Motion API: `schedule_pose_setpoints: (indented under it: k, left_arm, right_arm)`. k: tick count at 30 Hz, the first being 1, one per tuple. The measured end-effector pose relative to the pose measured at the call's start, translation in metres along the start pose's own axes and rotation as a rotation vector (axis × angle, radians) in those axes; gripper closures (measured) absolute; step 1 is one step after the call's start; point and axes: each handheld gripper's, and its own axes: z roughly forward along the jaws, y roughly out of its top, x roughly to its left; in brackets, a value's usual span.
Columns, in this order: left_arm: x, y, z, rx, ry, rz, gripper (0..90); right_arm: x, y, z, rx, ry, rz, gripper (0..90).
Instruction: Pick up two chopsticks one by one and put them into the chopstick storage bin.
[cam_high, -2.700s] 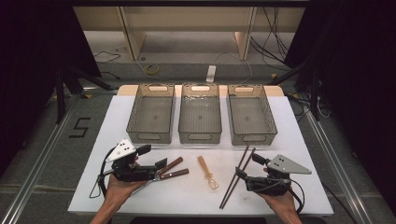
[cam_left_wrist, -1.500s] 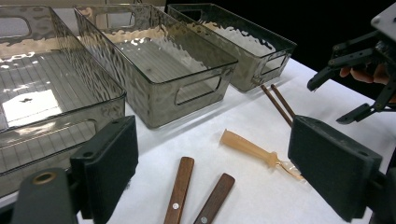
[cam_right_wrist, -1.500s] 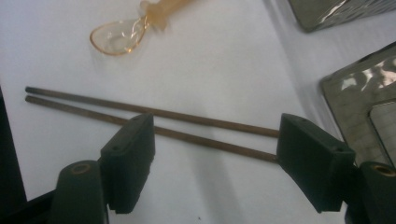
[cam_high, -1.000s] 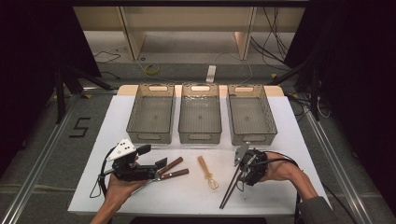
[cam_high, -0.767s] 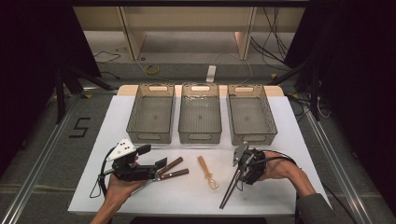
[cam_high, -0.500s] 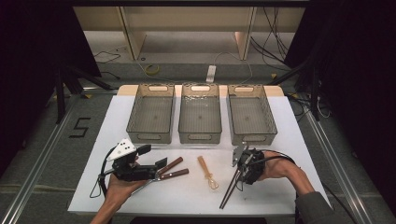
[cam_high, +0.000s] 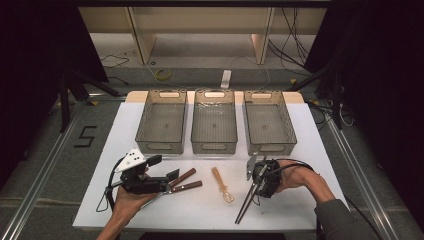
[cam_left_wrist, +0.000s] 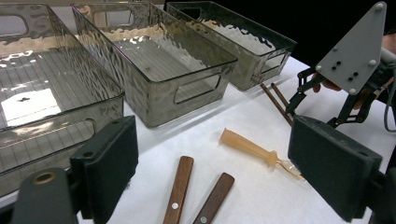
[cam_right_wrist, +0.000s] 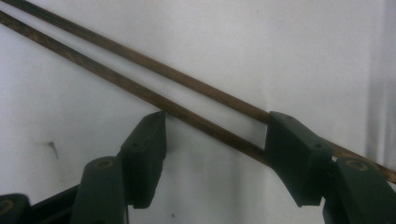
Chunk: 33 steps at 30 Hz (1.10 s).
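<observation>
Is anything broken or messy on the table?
Nothing looks broken or spilled. The three bins stand empty in a neat row. The chopsticks lie side by side under the right hand-held gripper, and the two brown-handled utensils and the amber one lie flat on the white table.

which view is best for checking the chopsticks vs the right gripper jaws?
Right gripper view: the chopsticks lie close up, side by side on the white table, crossing between the open jaws of the right gripper, pads not pressing them. High view shows their lower ends below that gripper. Left gripper view catches a short stretch.
</observation>
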Motion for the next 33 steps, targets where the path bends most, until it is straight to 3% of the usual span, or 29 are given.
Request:
schedule_pose_setpoints:
  k: [13,17,19,24,33]
  left_arm:
    - [0.000,0.000,0.000,0.002,0.001,0.001,15.4]
    - [0.000,0.000,0.000,0.007,0.001,0.005,15.4]
    - [0.000,0.000,0.000,0.006,0.002,0.007,15.4]
    - [0.000,0.000,0.001,0.007,0.001,0.004,15.3]
    - [0.000,0.000,0.001,0.011,0.001,0.003,15.4]
  right_arm:
    - [0.003,0.001,-0.001,0.030,0.026,0.032,50.9]
    - [0.006,0.002,-0.002,0.043,0.018,0.003,57.0]
    - [0.008,0.002,-0.003,0.053,0.022,0.017,58.2]
    - [0.011,0.003,-0.003,0.050,0.013,-0.024,64.3]
    - [0.017,0.003,-0.004,0.083,0.025,-0.025,73.0]
